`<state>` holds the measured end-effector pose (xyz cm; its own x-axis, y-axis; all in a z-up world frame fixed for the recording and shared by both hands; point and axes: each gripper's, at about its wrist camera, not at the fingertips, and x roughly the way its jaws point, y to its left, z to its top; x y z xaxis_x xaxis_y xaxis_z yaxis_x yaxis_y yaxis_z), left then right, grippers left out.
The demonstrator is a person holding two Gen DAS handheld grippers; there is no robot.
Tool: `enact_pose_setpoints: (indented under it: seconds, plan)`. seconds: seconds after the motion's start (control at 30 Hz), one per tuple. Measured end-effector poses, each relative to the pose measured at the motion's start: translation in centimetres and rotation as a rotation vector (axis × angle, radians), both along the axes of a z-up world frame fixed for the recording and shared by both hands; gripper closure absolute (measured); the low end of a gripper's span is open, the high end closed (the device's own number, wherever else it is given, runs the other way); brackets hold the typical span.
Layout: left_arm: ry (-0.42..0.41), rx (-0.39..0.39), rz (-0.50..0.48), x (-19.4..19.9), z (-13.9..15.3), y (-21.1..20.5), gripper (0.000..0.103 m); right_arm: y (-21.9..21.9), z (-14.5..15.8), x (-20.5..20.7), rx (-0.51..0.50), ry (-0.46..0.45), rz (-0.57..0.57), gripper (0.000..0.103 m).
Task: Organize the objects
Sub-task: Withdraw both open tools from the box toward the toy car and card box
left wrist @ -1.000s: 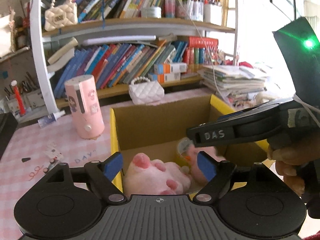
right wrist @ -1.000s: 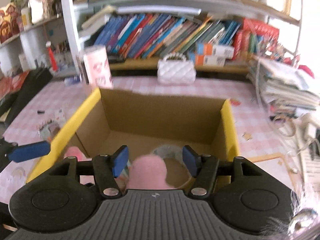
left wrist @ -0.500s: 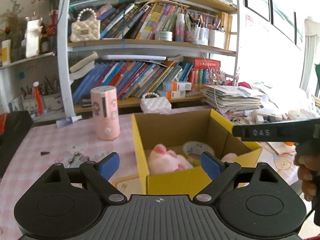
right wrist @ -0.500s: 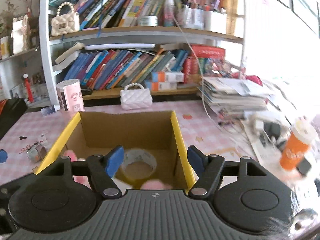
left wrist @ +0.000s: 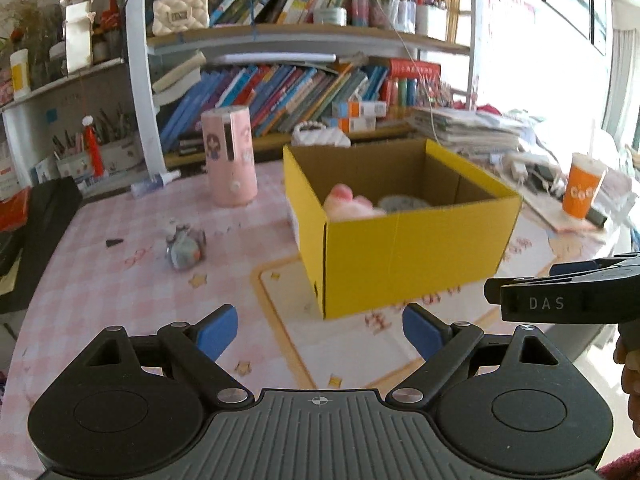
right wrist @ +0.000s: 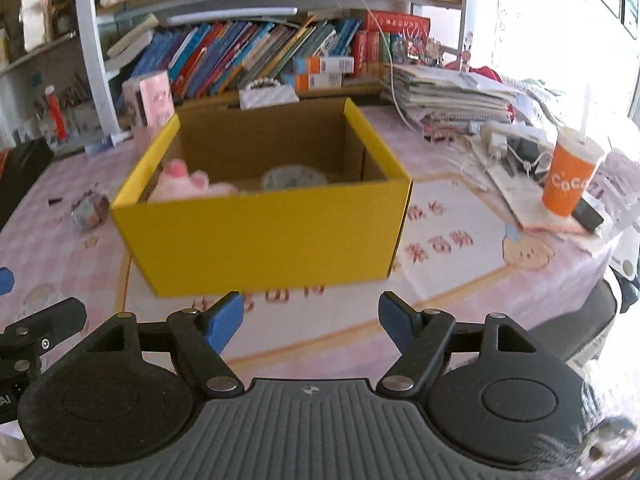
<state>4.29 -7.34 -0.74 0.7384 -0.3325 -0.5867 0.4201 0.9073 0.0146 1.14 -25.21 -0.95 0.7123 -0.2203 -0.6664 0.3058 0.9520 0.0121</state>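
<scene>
A box (right wrist: 272,236) that is bright yellow outside and plain brown cardboard inside sits on a tablecloth (left wrist: 120,280) of pale pink and white checks, printed with small gold stars and red characters. Inside lies a soft pink plush toy (right wrist: 188,184). A pink cylinder (left wrist: 229,160) stands behind, an orange cup (right wrist: 570,184) with white lettering to one side. Both black grippers have blue pads (left wrist: 218,330).

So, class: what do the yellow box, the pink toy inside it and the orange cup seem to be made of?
Yellow box: corrugated cardboard by the look of it, matte yellow outside, plain brown inside, with folded edges.
Pink toy: soft plush fabric, fuzzy surface.
Orange cup: probably coated paper or plastic with a printed logo; a white straw stands in its lid.
</scene>
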Motion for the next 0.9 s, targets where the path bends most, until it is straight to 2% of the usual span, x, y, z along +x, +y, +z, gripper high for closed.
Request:
enact_pose_setpoints:
  seconds: [0.37,0.47,0.9]
  plan:
    - [0.059,0.113,-0.029,-2.3,-1.4,2.2,0.011,3.9,-1.3,-2.3,0.019,0.052,0.035,0.030]
    - [0.064,0.122,-0.031,-2.9,-1.5,2.9,0.011,4.9,-1.6,-2.4,0.029,0.068,0.054,0.030]
    - [0.079,0.120,0.099,-4.3,-1.5,8.0,0.011,10.3,-1.8,-2.1,0.019,0.084,0.197,0.030]
